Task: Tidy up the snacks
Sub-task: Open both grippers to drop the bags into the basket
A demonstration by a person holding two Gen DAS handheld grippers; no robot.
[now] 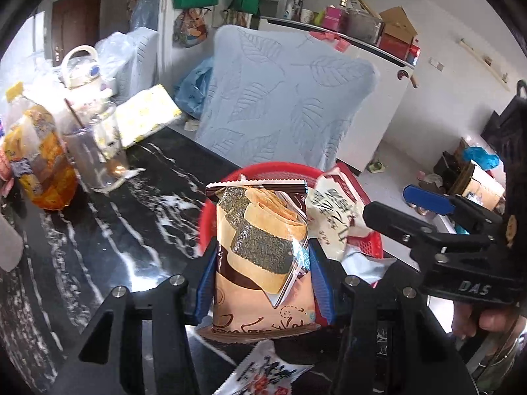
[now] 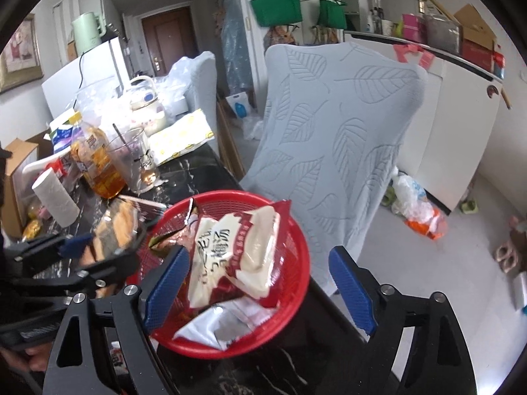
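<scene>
Black marble table (image 1: pixel 108 230) bears a red basket (image 2: pixel 293 247); left gripper (image 1: pixel 260 263) clamps a seaweed-roll packet (image 1: pixel 260 247), right gripper (image 2: pixel 260 283) gapes empty.

Red basket (image 2: pixel 290 230), black white-veined table (image 1: pixel 131 217)

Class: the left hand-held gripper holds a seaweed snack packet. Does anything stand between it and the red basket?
Nothing visible does. The seaweed snack packet sits just short of the red basket, whose near rim is clear; a white packet already lies inside.

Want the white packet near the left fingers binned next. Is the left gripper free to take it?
Probably not: the left gripper is shut on the seaweed snack packet; the white packet lies beneath.
</scene>
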